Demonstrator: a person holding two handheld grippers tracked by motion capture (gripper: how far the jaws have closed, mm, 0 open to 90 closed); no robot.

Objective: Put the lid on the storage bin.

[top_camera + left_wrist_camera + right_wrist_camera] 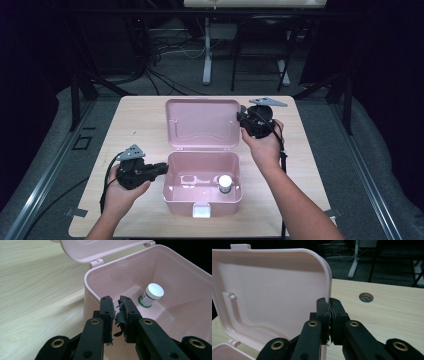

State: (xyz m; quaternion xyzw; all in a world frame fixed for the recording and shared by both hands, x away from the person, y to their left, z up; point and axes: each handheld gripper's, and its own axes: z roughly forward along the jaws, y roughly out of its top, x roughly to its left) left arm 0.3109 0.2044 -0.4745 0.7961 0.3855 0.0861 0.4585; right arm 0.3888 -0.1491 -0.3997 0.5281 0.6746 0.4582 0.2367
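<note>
Right gripper (329, 305) clamped on lid (274, 285) edge, left gripper (117, 305) clamped on box (86, 281) wall, bottle (151, 295) inside.

The left gripper (159, 169) is held level against the pink box's (172, 200) left wall, jaws clamped on its rim. The right gripper (242, 116) is closed on the lid's (200, 122) right edge.

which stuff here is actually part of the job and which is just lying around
In use:
pink box, left wall pinched by the left gripper
lid, edge pinched by the right gripper
white-capped bottle, standing inside the box

Just there:
table
its cable hole
cables on the floor
white stand behind
</note>
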